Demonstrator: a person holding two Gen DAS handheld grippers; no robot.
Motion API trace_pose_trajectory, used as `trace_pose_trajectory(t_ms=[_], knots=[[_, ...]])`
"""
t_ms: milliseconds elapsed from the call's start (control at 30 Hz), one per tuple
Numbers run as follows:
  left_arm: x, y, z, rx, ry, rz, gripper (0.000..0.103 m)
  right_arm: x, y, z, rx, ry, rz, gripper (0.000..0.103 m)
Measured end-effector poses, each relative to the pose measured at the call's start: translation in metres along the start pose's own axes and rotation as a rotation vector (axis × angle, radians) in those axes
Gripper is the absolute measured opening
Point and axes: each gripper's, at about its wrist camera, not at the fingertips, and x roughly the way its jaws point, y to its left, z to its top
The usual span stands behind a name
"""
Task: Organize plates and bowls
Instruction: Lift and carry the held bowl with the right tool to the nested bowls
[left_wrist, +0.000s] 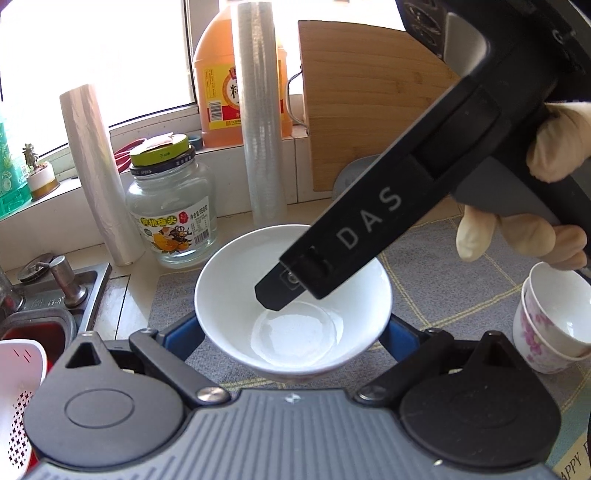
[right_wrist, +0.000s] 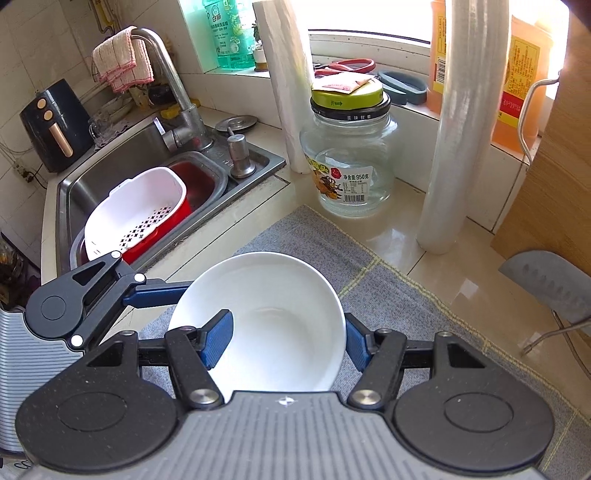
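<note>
A white bowl (left_wrist: 291, 295) hangs just above the grey mat (left_wrist: 443, 280). My left gripper (left_wrist: 288, 332) spans it, its blue fingers (left_wrist: 177, 332) pressed against the bowl's outer sides. In the right wrist view the same bowl (right_wrist: 280, 332) sits in my right gripper (right_wrist: 286, 347). One blue finger (right_wrist: 218, 339) is inside the bowl and the other is outside the right rim, so the jaws are shut on the wall. From the left wrist view the right gripper's black finger (left_wrist: 280, 291) reaches down into the bowl, held by a gloved hand (left_wrist: 554, 147). The left gripper's finger (right_wrist: 159, 291) touches the bowl's left side.
Two stacked flowered cups (left_wrist: 550, 325) stand on the mat at right. Behind are a glass jar (left_wrist: 171, 206), two film rolls (left_wrist: 96, 177), an oil bottle (left_wrist: 218, 92) and a cutting board (left_wrist: 369, 110). The sink (right_wrist: 110, 173) with a white colander (right_wrist: 136, 210) lies left; a cleaver (right_wrist: 550, 288) lies right.
</note>
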Motion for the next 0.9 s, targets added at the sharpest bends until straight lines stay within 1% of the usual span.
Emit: trace_pose_trajectory(t_ms=[100,267,533,633,900], knots=[[-0.008,-0.005,0.001,-0.002,0.004,-0.011,0.098,-0.010,0.002,-0.007,0.004,-0.006,0.000,0.069],[-0.024,-0.019,0.001,0.003,0.003,-0.007,0.098,-0.028,0.004,-0.020,-0.006,-0.019,0.009,0.069],[-0.039,-0.040,0.004,0.040,-0.005,-0.011,0.098,-0.054,-0.001,-0.038,0.009,-0.047,0.012,0.069],[-0.041,-0.048,0.007,0.053,-0.005,-0.024,0.098,-0.062,-0.004,-0.044,0.021,-0.051,0.006,0.069],[-0.043,-0.076,0.012,0.097,-0.011,-0.089,0.098,-0.088,-0.015,-0.067,0.051,-0.049,-0.047,0.069]])
